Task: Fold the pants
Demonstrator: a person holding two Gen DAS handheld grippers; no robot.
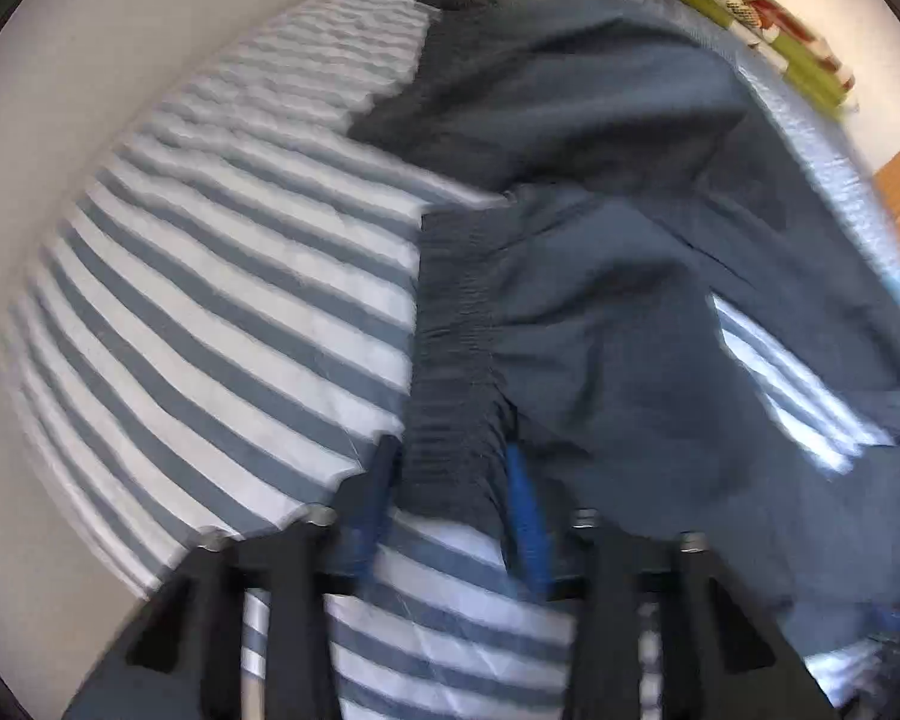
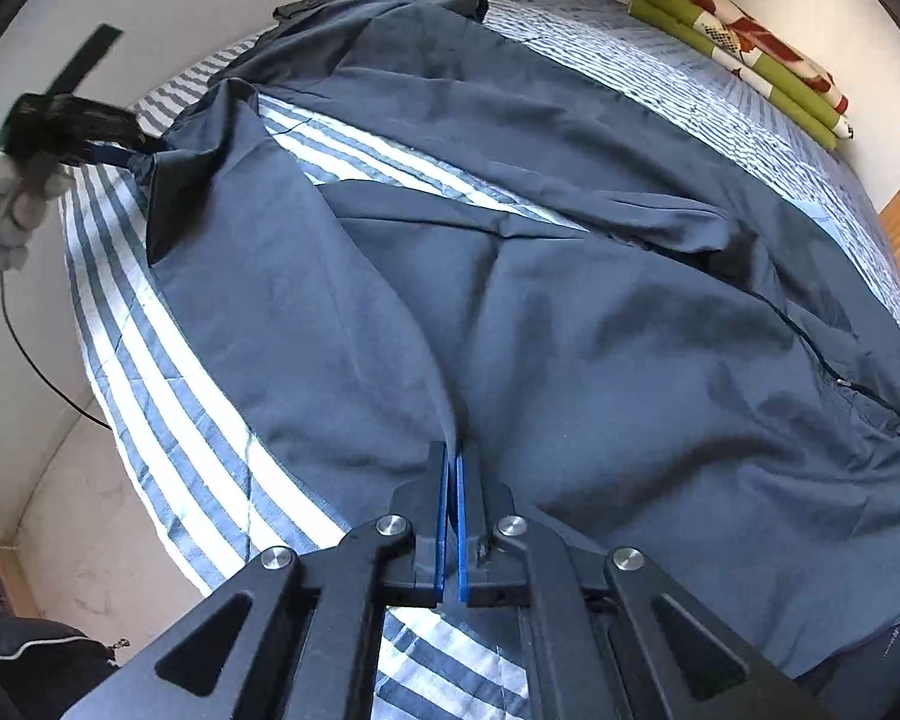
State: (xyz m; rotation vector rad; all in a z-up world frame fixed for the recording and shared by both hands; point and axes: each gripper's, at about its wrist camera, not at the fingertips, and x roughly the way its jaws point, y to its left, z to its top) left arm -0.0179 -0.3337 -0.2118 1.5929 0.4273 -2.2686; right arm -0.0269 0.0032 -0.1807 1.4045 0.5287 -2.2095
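Dark blue pants (image 2: pixel 570 324) are spread loosely across the striped bed (image 2: pixel 150 384), nearest the lens and filling most of both views. Folding is judged barely begun: the legs lie apart, wrinkled, with bedding showing between them, so stacking and every fold remain. Free bedding is left along the near and left edges, though a wall and folded green blanket (image 2: pixel 744 54) bound the far side. One fabric ridge is pinched by the right tool (image 2: pixel 453 468), pressed together. The elastic waistband (image 1: pixel 456 360) is bracketed by the partly spread left tool (image 1: pixel 450 468), seemingly gripped.
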